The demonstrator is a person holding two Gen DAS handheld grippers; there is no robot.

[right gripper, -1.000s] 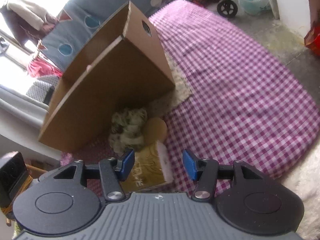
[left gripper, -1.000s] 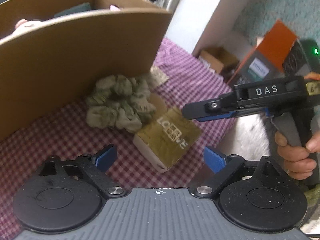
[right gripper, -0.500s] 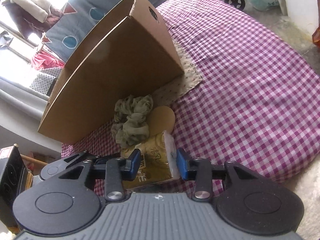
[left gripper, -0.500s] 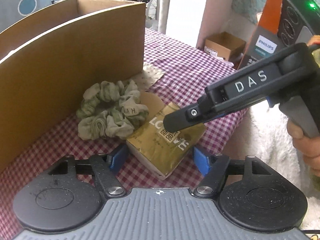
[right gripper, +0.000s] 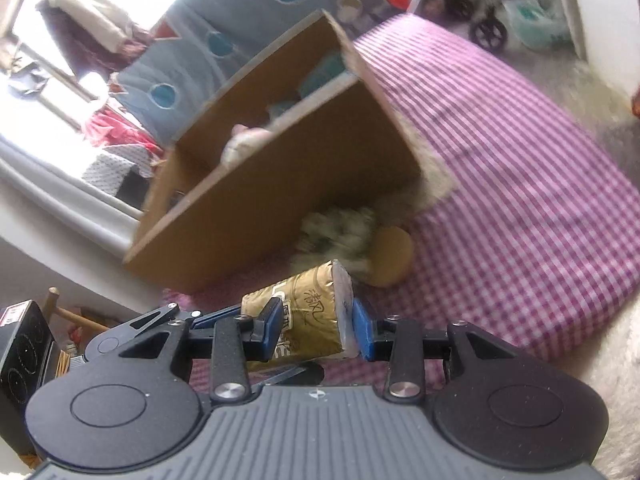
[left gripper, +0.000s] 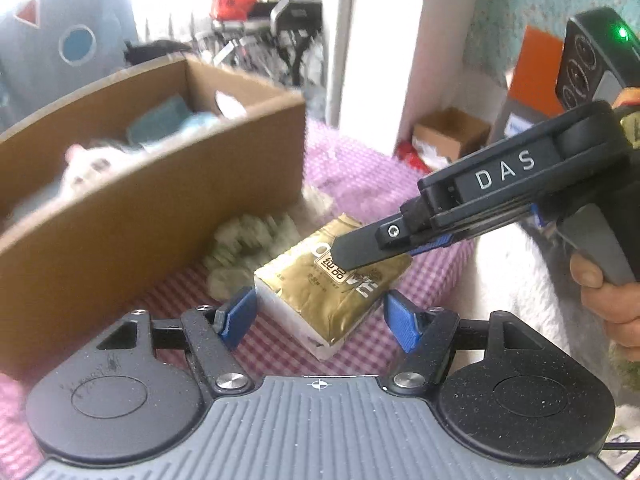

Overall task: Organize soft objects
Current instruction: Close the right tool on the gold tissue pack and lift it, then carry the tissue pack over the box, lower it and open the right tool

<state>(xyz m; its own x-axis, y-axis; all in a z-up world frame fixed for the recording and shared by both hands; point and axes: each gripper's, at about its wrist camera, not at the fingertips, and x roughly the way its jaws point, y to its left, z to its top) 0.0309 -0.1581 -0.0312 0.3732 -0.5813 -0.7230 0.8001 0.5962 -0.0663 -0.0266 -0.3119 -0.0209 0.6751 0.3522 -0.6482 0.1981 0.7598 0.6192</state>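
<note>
A gold tissue pack (left gripper: 336, 280) (right gripper: 308, 316) is held off the checked cloth by my right gripper (right gripper: 314, 330), whose blue pads press its two sides. In the left wrist view the right gripper (left gripper: 360, 252) reaches in from the right over the pack. My left gripper (left gripper: 320, 316) is open and empty just below the pack. A green scrunchie (left gripper: 248, 248) (right gripper: 336, 232) lies on the cloth against the cardboard box (left gripper: 132, 216) (right gripper: 280, 176). The box holds soft items, among them a white plush (right gripper: 244, 144).
A round tan pad (right gripper: 390, 256) lies beside the scrunchie. A beige cloth piece (right gripper: 434, 184) sticks out under the box corner. The purple checked cloth (right gripper: 520, 160) stretches right. A small cardboard box (left gripper: 450, 132) and an orange box (left gripper: 532, 76) stand on the floor beyond.
My right gripper closed on the tissue pack and lifted it off the cloth. Both views rose and tilted, so the inside of the box now shows.
</note>
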